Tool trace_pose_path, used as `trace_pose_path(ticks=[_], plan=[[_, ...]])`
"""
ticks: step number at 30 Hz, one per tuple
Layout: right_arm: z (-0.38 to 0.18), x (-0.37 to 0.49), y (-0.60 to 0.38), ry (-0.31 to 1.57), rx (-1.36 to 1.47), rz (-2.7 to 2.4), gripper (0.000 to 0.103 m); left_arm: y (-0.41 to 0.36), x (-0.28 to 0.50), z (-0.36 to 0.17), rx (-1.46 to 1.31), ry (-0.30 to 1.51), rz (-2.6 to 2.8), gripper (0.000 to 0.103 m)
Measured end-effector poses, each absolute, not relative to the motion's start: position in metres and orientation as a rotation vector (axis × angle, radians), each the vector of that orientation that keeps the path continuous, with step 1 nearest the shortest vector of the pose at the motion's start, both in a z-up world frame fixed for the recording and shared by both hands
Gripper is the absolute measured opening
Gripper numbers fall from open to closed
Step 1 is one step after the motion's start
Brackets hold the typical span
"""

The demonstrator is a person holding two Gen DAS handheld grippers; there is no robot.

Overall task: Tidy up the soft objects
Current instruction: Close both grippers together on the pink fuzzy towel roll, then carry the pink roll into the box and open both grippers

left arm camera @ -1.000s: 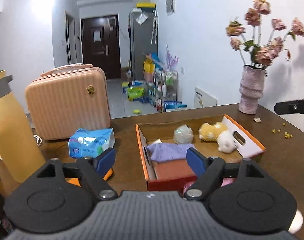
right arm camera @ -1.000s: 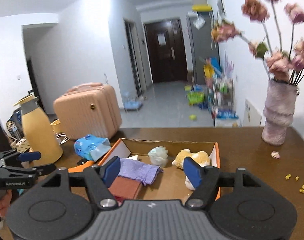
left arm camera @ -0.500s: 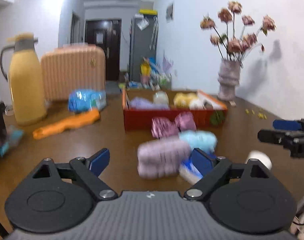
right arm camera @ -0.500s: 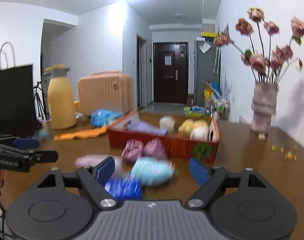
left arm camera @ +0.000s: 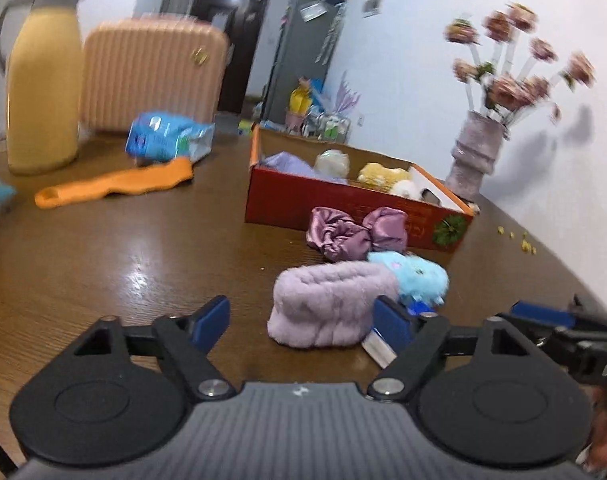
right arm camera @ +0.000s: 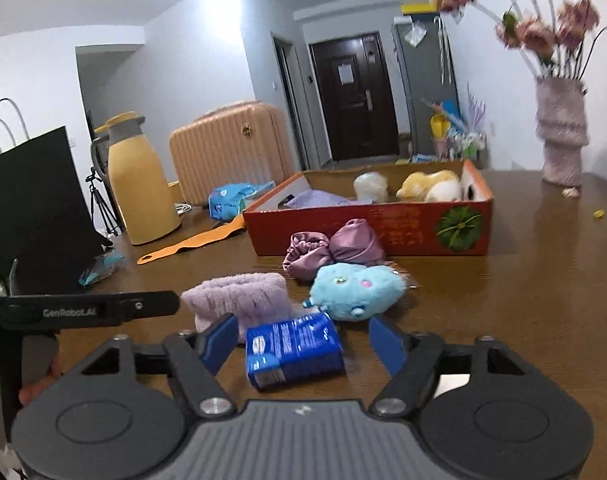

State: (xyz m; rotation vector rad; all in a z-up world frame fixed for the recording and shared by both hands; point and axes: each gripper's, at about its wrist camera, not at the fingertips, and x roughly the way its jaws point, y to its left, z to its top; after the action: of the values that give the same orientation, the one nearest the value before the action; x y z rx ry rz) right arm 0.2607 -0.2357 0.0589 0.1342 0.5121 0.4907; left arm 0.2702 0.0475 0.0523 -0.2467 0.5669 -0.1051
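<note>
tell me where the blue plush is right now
The blue plush lies on the table in front of the red box, touching the purple scrunchie, with the lilac band on its left in both views.

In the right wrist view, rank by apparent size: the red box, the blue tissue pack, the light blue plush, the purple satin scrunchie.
1. red box, clearly largest.
2. blue tissue pack and light blue plush: look alike; the pack lies nearer the camera, so unranked.
3. purple satin scrunchie, slightly smaller, though farther away.
</note>
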Motion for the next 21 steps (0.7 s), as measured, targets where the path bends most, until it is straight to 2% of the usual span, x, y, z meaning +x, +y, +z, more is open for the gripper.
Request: trace_pose_path(ticks=[3,4,6,7,8,10,11,12,16,21], plan=[[0.055,0.292,-0.219,0.536,0.173,0.522,0.058,0.062,0.295,0.043,-0.349,0.610,-0.124,0.071],[0.053,0.302,-0.213,0.548,0.188,0.530,0.057,0.066,0.302,0.041,-0.374,0.622,-0.133,0.067],[0.047,0.326,-0.200,0.586,0.207,0.546,0.049,0.072,0.313,0.035,-0.418,0.647,-0.160,0.052],[0.044,0.336,-0.195,0.604,0.208,0.545,0.047,0.076,0.320,0.031,-0.451,0.675,-0.186,0.036],[0.040,0.347,-0.189,0.625,0.219,0.542,0.045,0.080,0.326,0.028,-0.492,0.694,-0.218,0.028],[0.035,0.362,-0.184,0.642,0.261,0.556,0.032,0.085,0.330,0.026,-0.527,0.689,-0.229,0.023],[0.035,0.366,-0.181,0.645,0.278,0.573,0.020,0.085,0.329,0.028,-0.518,0.670,-0.231,0.021],[0.035,0.367,-0.179,0.644,0.286,0.588,0.017,0.084,0.327,0.032,-0.503,0.652,-0.233,0.021],[0.046,0.340,-0.165,0.588,0.183,0.644,0.015,0.085,0.299,0.044,-0.411,0.590,-0.252,0.021],[0.039,0.274,-0.162,0.576,0.050,0.712,0.015,0.086,0.240,0.034,-0.336,0.624,-0.304,0.023]])
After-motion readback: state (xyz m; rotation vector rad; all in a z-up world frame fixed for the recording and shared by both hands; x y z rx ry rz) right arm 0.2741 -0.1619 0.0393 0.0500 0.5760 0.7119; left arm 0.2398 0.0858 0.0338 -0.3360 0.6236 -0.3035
